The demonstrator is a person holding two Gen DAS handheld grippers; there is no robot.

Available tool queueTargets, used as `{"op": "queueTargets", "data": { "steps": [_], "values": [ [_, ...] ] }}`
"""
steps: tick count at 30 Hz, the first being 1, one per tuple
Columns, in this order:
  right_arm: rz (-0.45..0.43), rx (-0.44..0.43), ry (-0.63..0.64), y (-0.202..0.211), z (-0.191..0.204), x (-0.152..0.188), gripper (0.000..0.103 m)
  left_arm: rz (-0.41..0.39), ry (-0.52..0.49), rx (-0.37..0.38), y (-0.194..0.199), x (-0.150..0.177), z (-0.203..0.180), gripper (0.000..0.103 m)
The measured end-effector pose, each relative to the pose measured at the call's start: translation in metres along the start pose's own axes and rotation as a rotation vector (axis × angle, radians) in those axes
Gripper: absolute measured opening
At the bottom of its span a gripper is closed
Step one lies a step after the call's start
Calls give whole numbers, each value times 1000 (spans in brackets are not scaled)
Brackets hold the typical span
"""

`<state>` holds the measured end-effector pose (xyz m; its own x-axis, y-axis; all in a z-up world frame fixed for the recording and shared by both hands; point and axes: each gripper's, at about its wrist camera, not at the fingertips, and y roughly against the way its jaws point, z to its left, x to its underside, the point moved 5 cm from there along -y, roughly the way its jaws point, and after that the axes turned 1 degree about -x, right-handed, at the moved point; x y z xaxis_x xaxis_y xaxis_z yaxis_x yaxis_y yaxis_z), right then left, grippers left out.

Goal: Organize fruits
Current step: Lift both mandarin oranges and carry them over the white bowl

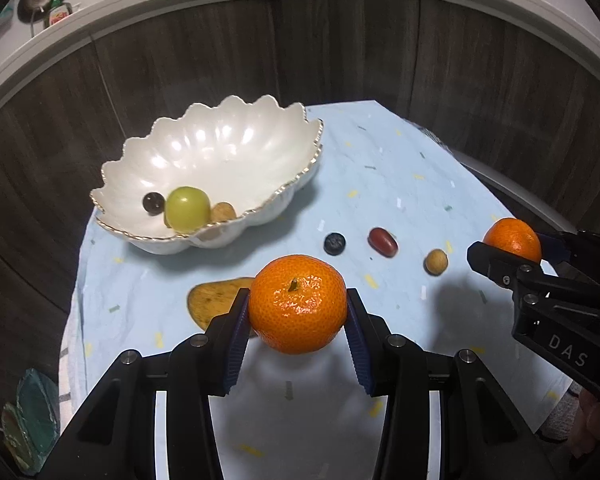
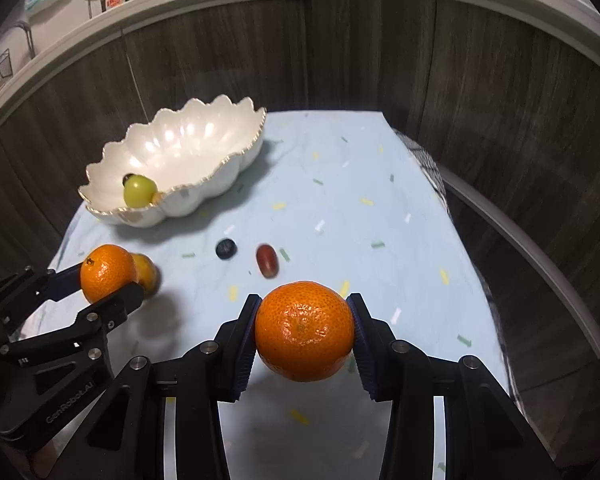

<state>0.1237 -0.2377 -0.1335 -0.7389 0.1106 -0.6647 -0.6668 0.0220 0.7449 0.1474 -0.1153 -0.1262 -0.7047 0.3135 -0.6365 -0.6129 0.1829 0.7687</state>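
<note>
Fruits: 2 oranges held above the near cloth, bowl (image 1: 220,152) far left.
Left gripper (image 1: 298,314) clamps one orange (image 1: 298,304), right gripper (image 2: 305,330) the other orange (image 2: 304,330); lower each gently into the bowl, clear of the rim.

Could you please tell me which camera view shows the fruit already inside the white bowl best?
The left wrist view: the bowl shows a green fruit, a dark berry and a tan piece. The right wrist view shows mostly the green fruit.
</note>
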Motion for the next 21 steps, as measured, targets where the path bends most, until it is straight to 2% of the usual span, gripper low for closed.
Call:
{"op": "queueTargets", "data": {
  "steps": [21],
  "values": [
    [-82, -24, 37, 20, 33, -50, 44, -59, 57, -42, 27, -29, 44, 44]
  ]
}}
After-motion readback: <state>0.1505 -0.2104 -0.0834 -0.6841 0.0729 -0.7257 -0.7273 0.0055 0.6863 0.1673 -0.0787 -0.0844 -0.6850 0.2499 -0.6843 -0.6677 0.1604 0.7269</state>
